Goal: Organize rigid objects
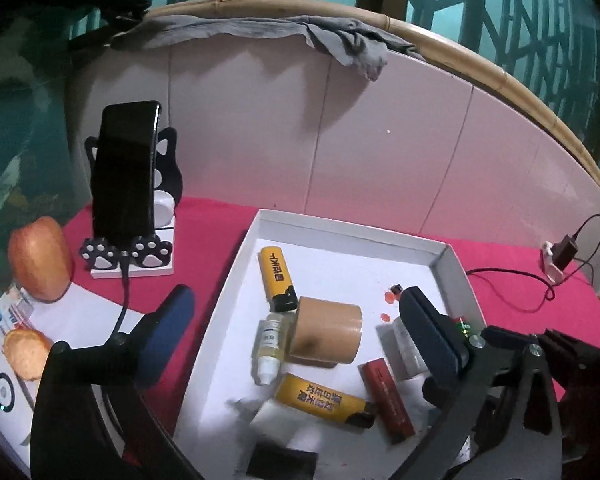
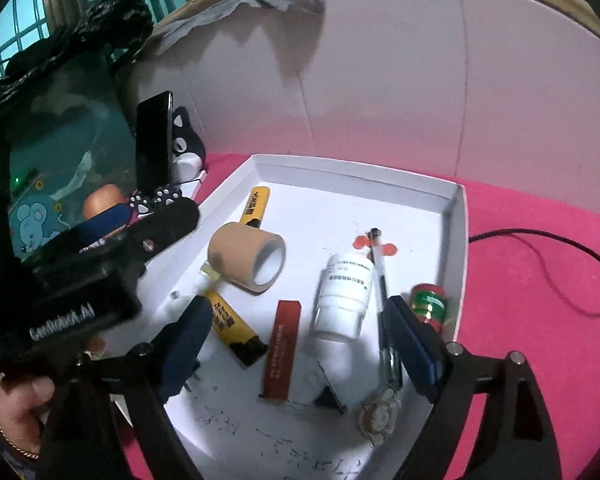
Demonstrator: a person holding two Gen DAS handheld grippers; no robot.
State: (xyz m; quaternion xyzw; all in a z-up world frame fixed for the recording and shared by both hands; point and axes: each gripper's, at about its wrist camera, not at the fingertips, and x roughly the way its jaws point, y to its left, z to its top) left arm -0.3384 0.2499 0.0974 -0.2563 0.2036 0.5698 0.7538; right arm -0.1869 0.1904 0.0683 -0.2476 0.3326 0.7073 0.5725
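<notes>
A white tray on the red cloth holds a tan tape roll, two yellow lighters, a red lighter, a small dropper bottle, a white pill bottle, a pen and a green-and-red battery. My left gripper is open above the tray, straddling the tape roll. My right gripper is open and empty above the red lighter and the pill bottle.
A black phone stands in a paw-print holder left of the tray, its cable trailing forward. An apple lies further left. A charger plug and cable lie right of the tray. A white panel backs the table.
</notes>
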